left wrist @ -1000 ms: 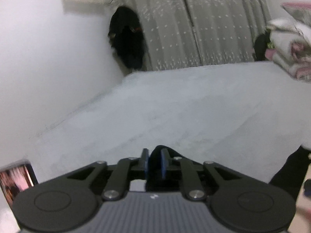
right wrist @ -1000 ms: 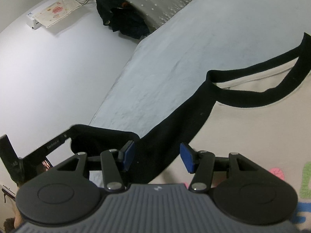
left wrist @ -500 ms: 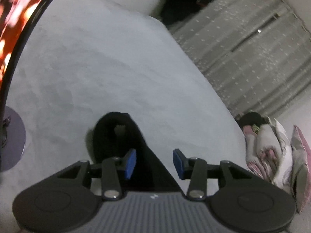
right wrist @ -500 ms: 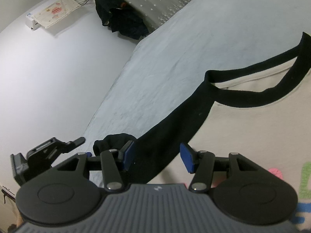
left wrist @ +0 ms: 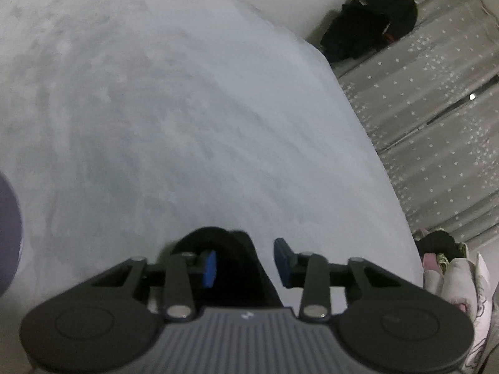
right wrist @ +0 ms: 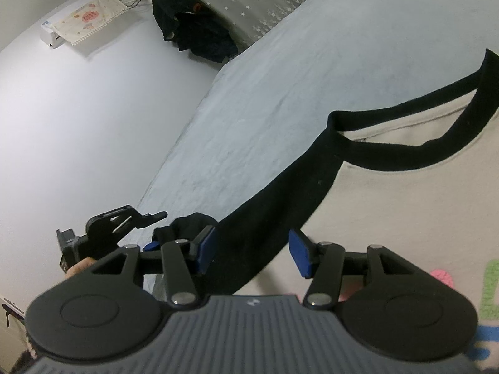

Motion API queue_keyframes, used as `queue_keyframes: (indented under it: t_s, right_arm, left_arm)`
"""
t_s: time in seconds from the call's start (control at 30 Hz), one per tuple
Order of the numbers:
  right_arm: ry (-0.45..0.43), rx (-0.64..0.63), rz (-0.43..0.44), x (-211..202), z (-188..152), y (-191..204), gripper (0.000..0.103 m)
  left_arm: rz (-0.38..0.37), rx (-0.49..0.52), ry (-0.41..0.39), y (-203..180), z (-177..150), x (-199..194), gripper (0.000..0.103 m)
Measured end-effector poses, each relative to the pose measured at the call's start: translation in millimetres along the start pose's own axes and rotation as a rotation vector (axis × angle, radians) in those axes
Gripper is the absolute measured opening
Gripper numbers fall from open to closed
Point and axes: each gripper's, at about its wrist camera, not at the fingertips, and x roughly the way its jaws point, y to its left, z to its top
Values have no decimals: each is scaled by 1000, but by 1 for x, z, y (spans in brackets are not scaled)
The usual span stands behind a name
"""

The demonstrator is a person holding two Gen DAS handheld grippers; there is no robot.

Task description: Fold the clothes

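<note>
Left gripper (left wrist: pixel 244 264): my jaws stand apart over the black sleeve cuff (left wrist: pixel 218 243). They have just been closing. The cuff lies between the blue pads (left wrist: pixel 209 268), which do not press on it; released.
Right gripper (right wrist: pixel 252 254): my jaws are parted above the black sleeve (right wrist: pixel 265 218), gripping nothing.
Shirt (right wrist: pixel 405 218): cream body with black collar and sleeve, spread flat on the bed (right wrist: pixel 312 78), its colourful print at the right edge.
Sleeve: runs from the collar down toward the left gripper.
Background: dark clothes (left wrist: pixel 371 21) hang by the star-patterned curtain (left wrist: pixel 436 124).
Bedding pile (left wrist: pixel 452 280): at the bed's far corner.
</note>
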Motion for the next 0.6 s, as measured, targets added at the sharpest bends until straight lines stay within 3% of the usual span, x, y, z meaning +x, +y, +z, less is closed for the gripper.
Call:
queue_keyframes:
  t_s: [0.23, 0.5, 0.6]
  right_arm:
    - [0, 5, 1, 1, -1, -1, 56]
    - [-2, 12, 5, 1, 0, -1, 56]
    - [-3, 16, 8, 1, 0, -2, 56]
  left_arm:
    - [-93, 173, -128, -30, -8, -24, 15]
    - [-184, 496, -423, -73, -20, -72, 13]
    - [-111, 614, -489, -83, -24, -81, 17]
